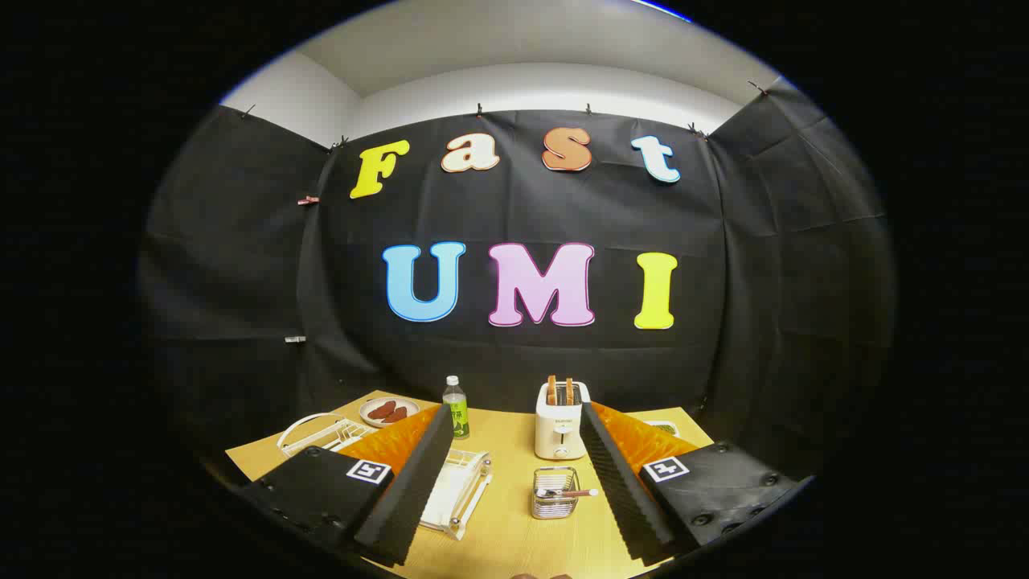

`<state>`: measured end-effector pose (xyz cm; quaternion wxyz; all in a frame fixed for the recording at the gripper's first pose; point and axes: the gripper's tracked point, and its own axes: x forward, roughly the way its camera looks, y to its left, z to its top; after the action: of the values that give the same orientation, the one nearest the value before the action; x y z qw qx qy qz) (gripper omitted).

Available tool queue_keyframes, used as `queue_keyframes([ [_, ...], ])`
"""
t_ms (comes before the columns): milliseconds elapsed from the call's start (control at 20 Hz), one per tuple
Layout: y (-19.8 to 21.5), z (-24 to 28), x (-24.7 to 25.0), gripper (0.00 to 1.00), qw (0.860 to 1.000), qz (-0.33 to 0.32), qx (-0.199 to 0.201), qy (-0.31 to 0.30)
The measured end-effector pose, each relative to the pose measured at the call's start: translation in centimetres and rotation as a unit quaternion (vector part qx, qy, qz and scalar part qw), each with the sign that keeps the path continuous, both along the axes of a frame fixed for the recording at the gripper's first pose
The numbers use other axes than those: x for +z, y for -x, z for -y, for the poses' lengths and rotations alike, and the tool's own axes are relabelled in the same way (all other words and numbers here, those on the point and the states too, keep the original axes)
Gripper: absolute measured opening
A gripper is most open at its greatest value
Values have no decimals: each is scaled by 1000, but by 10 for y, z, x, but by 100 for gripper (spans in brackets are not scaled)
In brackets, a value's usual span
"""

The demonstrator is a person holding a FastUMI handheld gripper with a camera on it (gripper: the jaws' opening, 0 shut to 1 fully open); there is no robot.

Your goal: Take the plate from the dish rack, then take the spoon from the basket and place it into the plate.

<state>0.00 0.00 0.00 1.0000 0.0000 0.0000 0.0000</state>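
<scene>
My gripper (514, 410) is open, held above the near end of a wooden table (514, 531), with nothing between its fingers. A white wire dish rack (465, 481) stands just inside the left finger (410, 482). A white plate (442, 500) rests in it, partly hidden by that finger. Between the fingers, closer to the right one, sits a small wire basket (555, 494). A spoon (567, 492) lies across the basket's top, its handle pointing towards the right finger.
A white toaster (560, 425) with two slices in it stands beyond the basket. A green-labelled bottle (456, 408) is at the back, with a plate of sausages (388, 411) to its left. Another white wire rack (321, 434) lies beyond the left finger.
</scene>
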Motion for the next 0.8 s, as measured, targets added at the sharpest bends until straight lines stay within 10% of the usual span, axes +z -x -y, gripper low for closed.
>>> queue_keyframes([
  [800, 11, 27, 1, 97, 999, -5, -31, 13],
])
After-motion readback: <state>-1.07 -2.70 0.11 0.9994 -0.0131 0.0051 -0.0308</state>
